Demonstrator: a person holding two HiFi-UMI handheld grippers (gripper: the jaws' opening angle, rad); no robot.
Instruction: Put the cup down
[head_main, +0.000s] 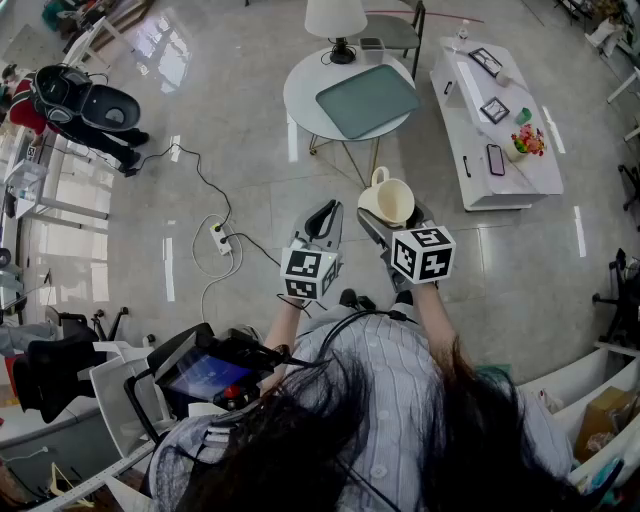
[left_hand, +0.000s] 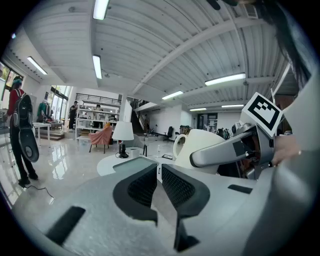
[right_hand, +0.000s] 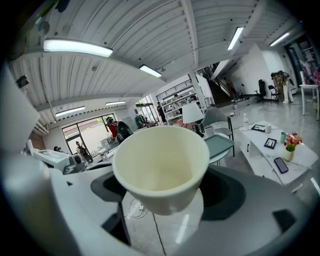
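Observation:
A cream cup (head_main: 388, 200) with a handle is held in the air in front of the person, with my right gripper (head_main: 392, 216) shut on it. In the right gripper view the cup (right_hand: 160, 167) fills the middle, its empty mouth toward the camera, gripped between the wide-set jaws. My left gripper (head_main: 322, 218) hovers just left of it, jaws together with nothing between them. From the left gripper view the cup (left_hand: 199, 145) shows at the right, clasped by a grey finger (left_hand: 225, 150). A round white table (head_main: 300, 95) stands ahead of both grippers.
A teal tray (head_main: 367, 98) and a lamp (head_main: 336, 22) are on the round table. A long white low table (head_main: 520, 165) with a phone, frames and flowers stands to the right. A power strip (head_main: 220, 238) with cables lies on the floor at left. A person with a backpack (head_main: 80, 105) stands far left.

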